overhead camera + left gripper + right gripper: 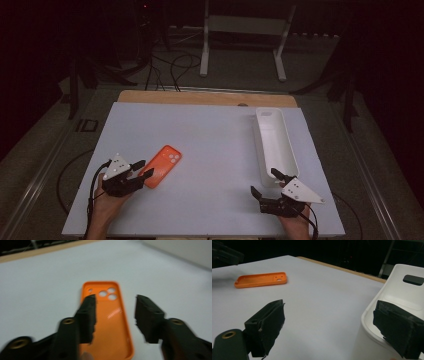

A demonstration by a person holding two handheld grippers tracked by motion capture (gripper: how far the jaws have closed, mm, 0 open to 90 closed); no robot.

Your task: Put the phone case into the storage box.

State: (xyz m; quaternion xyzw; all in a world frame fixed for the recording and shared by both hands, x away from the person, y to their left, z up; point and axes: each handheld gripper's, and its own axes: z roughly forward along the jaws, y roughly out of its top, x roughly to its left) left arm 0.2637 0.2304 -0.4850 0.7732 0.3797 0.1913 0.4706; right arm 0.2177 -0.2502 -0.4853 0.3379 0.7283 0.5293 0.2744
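Jaws of the left hand-held gripper (141, 170) stand partly apart at the table's (210, 150) near left edge, gripping nothing; its own view shows the orange phone case (106, 322) lying flat beneath them, hollow side up. Right hand-held gripper (264, 182), near right edge, gapes empty beside the white tray (275, 145). Case looks light, thin, flexible, slick; pinch across its long sides. Right gripper view shows its low rim.
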